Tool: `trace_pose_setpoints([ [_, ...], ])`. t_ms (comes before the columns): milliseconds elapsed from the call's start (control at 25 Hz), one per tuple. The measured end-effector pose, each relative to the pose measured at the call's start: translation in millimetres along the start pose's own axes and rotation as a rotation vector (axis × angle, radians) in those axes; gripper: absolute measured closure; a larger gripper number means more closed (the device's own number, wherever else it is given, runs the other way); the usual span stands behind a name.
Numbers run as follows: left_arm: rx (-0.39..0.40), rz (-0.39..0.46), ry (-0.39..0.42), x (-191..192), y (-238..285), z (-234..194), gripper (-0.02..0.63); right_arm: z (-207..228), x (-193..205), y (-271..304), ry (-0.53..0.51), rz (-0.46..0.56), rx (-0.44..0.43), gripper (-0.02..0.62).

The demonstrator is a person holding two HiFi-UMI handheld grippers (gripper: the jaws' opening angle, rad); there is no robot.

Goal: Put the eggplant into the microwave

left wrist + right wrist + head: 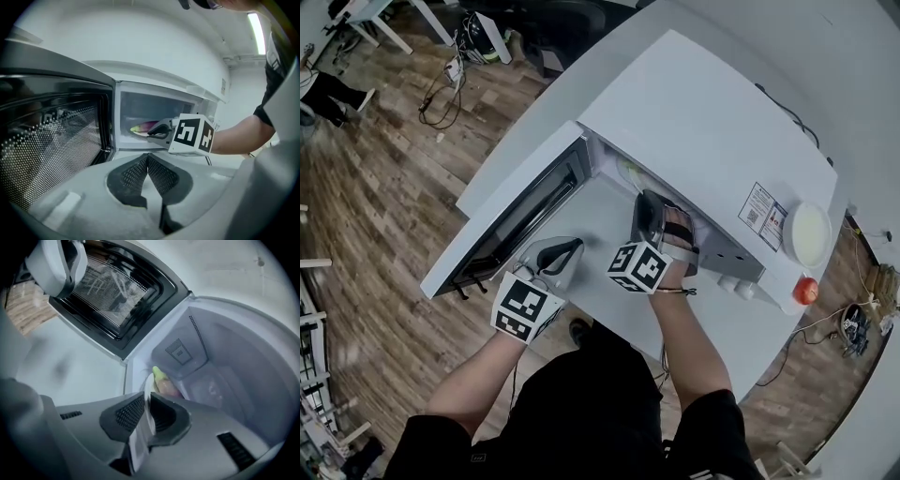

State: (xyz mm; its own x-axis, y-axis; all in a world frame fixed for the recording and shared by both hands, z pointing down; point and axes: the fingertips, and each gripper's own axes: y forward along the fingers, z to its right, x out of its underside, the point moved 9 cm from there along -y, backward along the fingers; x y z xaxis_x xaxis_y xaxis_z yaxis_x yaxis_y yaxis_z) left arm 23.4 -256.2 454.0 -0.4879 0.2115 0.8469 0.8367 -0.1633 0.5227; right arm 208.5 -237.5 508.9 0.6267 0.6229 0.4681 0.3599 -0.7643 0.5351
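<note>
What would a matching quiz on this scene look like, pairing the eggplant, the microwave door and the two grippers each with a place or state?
Things:
1. eggplant
2. door
3. left gripper
4. right gripper

Places or states:
A. shut, with nothing between its jaws
B. shut on the rim of a white plate
C. swung open
D. inside the microwave

Pairs: 1-D, 2-C, 3-A, 4-B
</note>
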Motion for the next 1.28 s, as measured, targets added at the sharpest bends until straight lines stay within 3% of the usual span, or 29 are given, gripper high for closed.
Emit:
trace_pose_setpoints([
  [280, 0.003, -0.016, -0.008, -1, 0, -1, 0.597, 14, 10, 6, 0.126, -0.027, 0.000, 0.545],
  [480, -0.003, 0.003, -0.001, -4, 0, -1, 0.597, 21, 13, 11, 0.150, -0.038, 0.001, 0.540],
  [680, -0.007, 0.015, -0.001, -4, -6, 3, 0.597, 16, 8, -5, 0.149, 0.005, -0.001, 0.486],
  [880, -0.020, 0.045, -0.006, -3, -27, 14, 0.597, 12, -2, -44, 0.200, 0.077, -0.013, 0.488],
  [1280, -0.041, 0.113, -0.048, 11, -108, 59, 0.597, -14, -15, -153, 0.421, 0.181, -0.162, 0.543],
])
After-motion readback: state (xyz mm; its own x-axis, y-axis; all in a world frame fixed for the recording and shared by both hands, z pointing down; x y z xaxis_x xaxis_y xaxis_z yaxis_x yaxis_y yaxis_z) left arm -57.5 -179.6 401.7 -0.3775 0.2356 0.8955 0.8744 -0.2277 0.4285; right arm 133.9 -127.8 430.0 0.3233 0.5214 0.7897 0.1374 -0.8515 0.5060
